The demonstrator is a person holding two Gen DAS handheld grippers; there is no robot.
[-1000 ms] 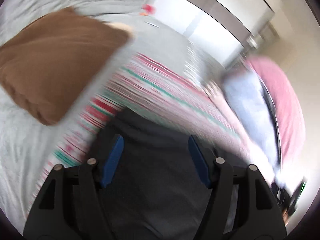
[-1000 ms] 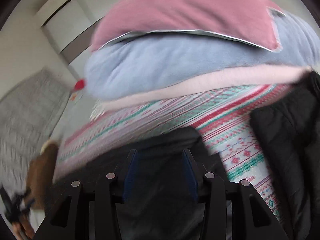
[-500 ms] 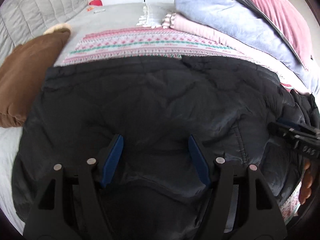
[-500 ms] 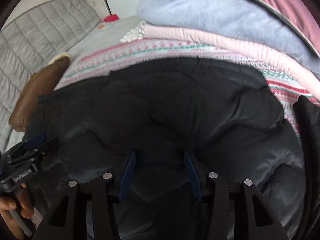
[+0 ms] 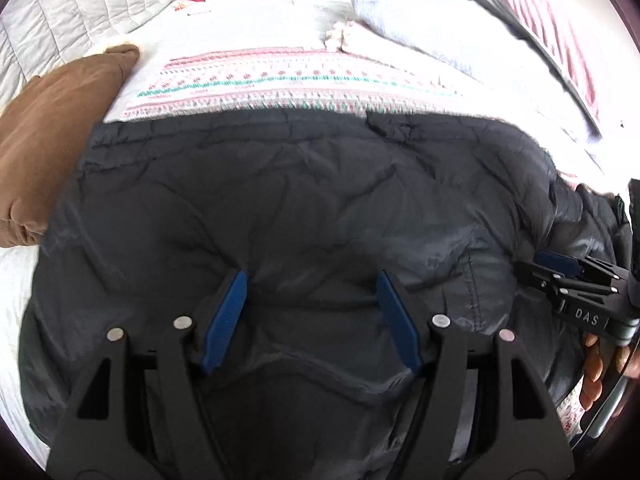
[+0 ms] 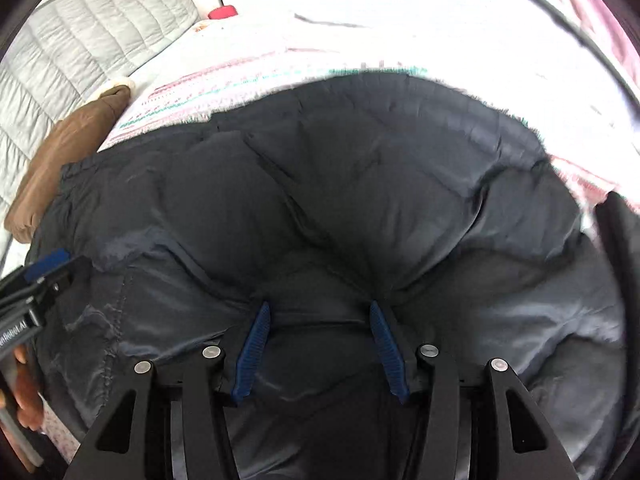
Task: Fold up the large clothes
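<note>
Here the black quilted jacket (image 5: 304, 200) lies spread, puffy and creased.

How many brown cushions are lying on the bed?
1. A single brown cushion lies at the left, beside the black jacket, near the grey quilted headboard. The jacket could be hiding others.

A brown cushion (image 5: 52, 140) lies at the left beside a grey quilted headboard (image 5: 76, 4), a pink-and-green patterned blanket (image 5: 280, 84) spreads across the bed, a pale blue blanket (image 5: 432, 24) and pink quilt (image 5: 560, 28) are piled at the right, and a small red object (image 6: 222, 12) sits far back.
</note>
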